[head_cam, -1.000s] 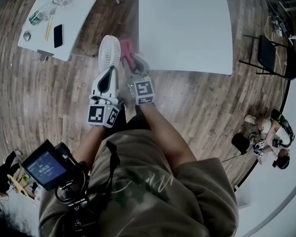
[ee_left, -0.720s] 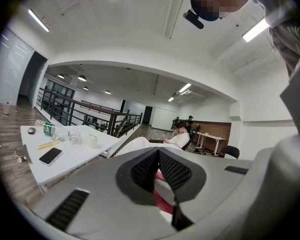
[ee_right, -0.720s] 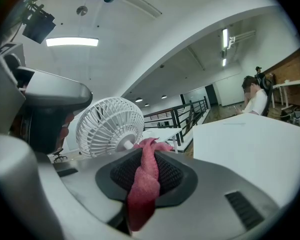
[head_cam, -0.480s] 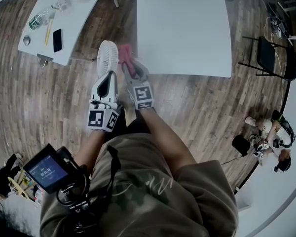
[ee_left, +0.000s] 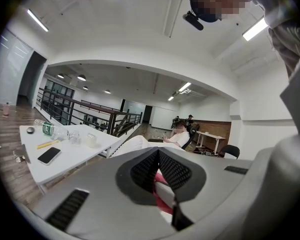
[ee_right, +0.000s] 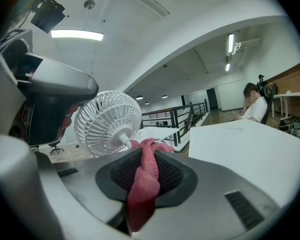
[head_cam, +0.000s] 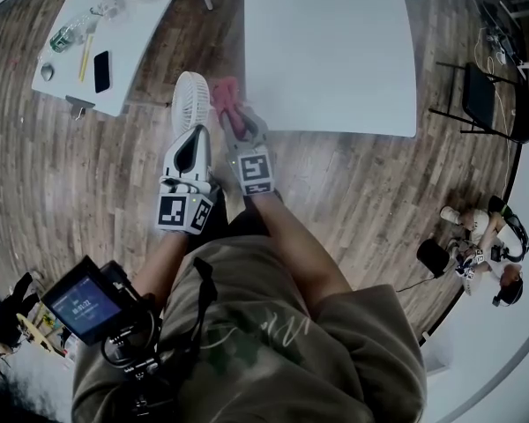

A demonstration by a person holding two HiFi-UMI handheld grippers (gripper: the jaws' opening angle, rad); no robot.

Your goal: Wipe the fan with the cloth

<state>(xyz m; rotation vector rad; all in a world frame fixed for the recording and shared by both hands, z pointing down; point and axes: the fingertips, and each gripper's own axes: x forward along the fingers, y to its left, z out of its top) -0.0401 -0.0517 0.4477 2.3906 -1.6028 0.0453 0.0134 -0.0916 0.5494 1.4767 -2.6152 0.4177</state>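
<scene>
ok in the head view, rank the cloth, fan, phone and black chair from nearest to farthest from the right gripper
1. cloth, in the right gripper jaws
2. fan, just left of it in view
3. phone, on the left table
4. black chair, far right

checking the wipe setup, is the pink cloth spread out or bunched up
Bunched up: the pink cloth is a narrow crumpled strip pinched in the right gripper, its tip near the hub of the fan.

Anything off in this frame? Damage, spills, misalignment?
Nothing stands out. The fan, grille intact, is held up by the left gripper; the right gripper pinches the bunched pink cloth near its hub.
</scene>
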